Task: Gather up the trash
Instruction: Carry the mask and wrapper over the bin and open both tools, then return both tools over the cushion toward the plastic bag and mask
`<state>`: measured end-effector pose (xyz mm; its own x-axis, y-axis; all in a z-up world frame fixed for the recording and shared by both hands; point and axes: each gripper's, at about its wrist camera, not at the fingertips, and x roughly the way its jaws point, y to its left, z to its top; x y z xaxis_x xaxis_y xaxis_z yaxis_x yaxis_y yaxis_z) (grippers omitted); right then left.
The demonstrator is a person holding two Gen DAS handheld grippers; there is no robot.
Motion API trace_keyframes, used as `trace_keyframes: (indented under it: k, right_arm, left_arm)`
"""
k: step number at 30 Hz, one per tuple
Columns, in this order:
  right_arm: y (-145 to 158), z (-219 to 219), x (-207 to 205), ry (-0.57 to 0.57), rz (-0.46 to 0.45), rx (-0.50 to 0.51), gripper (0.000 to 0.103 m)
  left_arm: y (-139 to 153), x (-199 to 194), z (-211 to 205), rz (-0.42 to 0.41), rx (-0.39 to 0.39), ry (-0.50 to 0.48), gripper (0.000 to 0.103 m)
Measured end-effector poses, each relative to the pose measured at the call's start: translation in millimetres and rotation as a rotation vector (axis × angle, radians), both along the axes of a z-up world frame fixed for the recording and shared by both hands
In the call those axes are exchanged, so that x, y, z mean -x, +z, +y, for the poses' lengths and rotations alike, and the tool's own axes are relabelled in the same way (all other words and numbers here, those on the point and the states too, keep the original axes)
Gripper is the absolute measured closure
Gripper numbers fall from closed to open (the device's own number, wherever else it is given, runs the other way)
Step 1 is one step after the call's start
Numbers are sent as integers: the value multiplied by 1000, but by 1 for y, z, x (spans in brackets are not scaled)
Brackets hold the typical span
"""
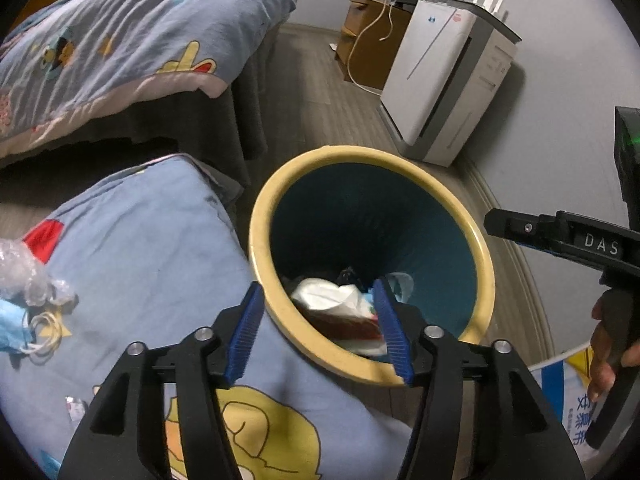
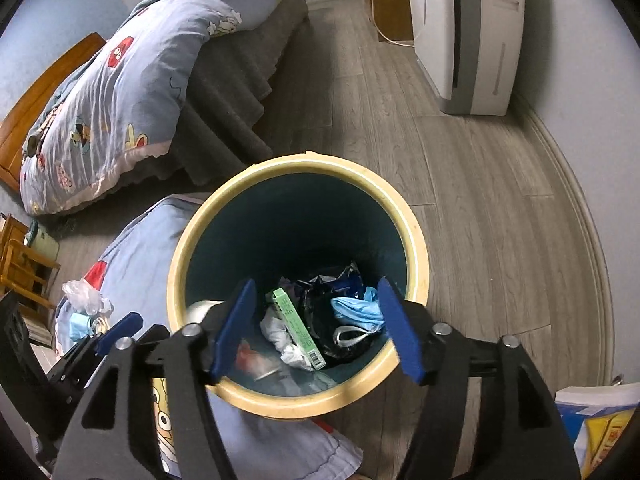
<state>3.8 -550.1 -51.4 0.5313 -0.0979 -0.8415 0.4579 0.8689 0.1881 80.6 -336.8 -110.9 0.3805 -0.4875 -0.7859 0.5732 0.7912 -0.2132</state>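
A round bin with a cream rim [image 1: 486, 256] and dark teal inside stands on the floor; it also shows in the right wrist view [image 2: 416, 240]. It holds a green box [image 2: 298, 326], crumpled white paper [image 2: 280, 338], a blue mask [image 2: 358, 308] and a black wrapper. My left gripper [image 1: 318, 326] is open and empty over the bin's near rim. My right gripper [image 2: 316, 326] is open and empty above the bin's opening. On the blue quilt [image 1: 152, 248] lie a clear plastic bag [image 1: 28, 276] and a blue mask [image 1: 14, 330], left of the bin.
A bed with a patterned cover [image 1: 120, 40] stands at the back left. A white air purifier [image 1: 436, 72] and a grey unit stand by the right wall, with a wooden cabinet [image 1: 368, 40] and cables behind. A blue-and-yellow bag [image 2: 596, 428] lies at the lower right.
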Motion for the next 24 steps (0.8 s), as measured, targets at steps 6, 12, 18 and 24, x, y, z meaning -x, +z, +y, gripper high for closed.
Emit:
trace_keyframes:
  k: [6,12,18,24]
  right_arm:
    - [5,5,-5,-24,-22,-33,8]
    - [8,27,-18,-4,-6,-39,6]
    - [14,54,-30,-4,1,-54,6]
    - [19,88,-43,22,11,-41,6]
  left_arm:
    - [11,0,14,-42,-17,26,20]
    - [26,-1,45,-73,-41,60,14]
    - [38,0,85,-92,-65,111,12]
    - [49,4,120,-119,-85,142,12]
